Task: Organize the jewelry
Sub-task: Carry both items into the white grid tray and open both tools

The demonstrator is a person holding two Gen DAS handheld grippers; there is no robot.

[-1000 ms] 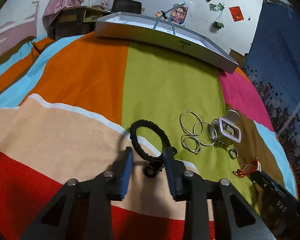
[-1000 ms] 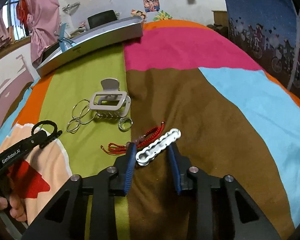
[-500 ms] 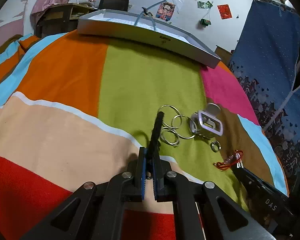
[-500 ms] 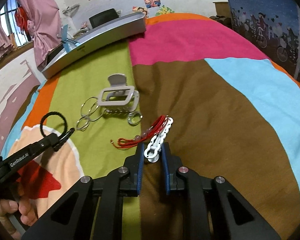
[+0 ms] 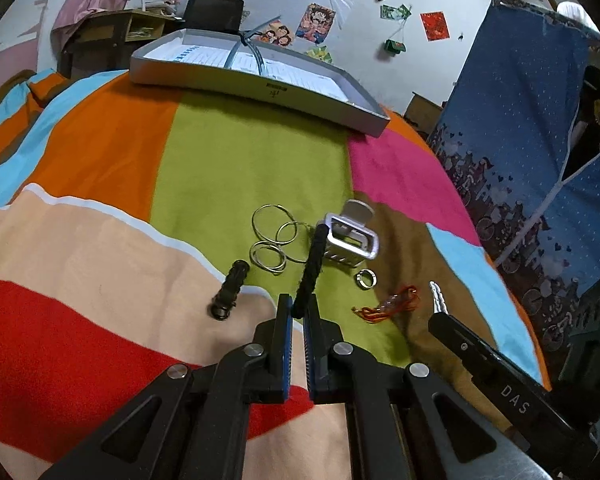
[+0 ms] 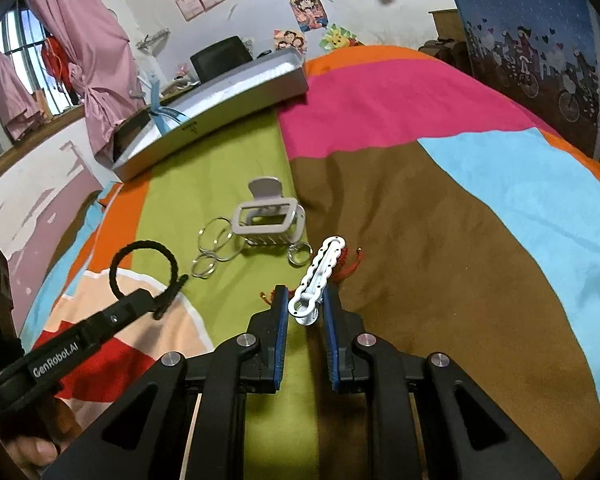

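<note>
My left gripper [image 5: 297, 312] is shut on a black braided bracelet [image 5: 313, 268], held edge-on above the striped bedspread; it also shows as a ring in the right wrist view [image 6: 144, 268]. My right gripper [image 6: 306, 306] is shut on a white hair clip [image 6: 320, 272], lifted off the cloth. On the bedspread lie several silver hoops [image 5: 274, 242], a grey claw clip [image 5: 350, 236], a small silver ring [image 5: 366, 279] and a red cord bracelet [image 5: 392, 304]. A grey tray [image 5: 260, 92] stands at the far end.
A small black band [image 5: 230, 292] lies on the cloth left of my left gripper. A blue patterned curtain [image 5: 540, 160] hangs on the right. A desk and chair [image 5: 148, 36] stand behind the tray. The bedspread [image 6: 440, 220] stretches wide around the jewelry.
Both grippers have lifted with their items and moved a little; the bracelet and the white clip now hang above the cloth. A small black band now lies on the cloth.
</note>
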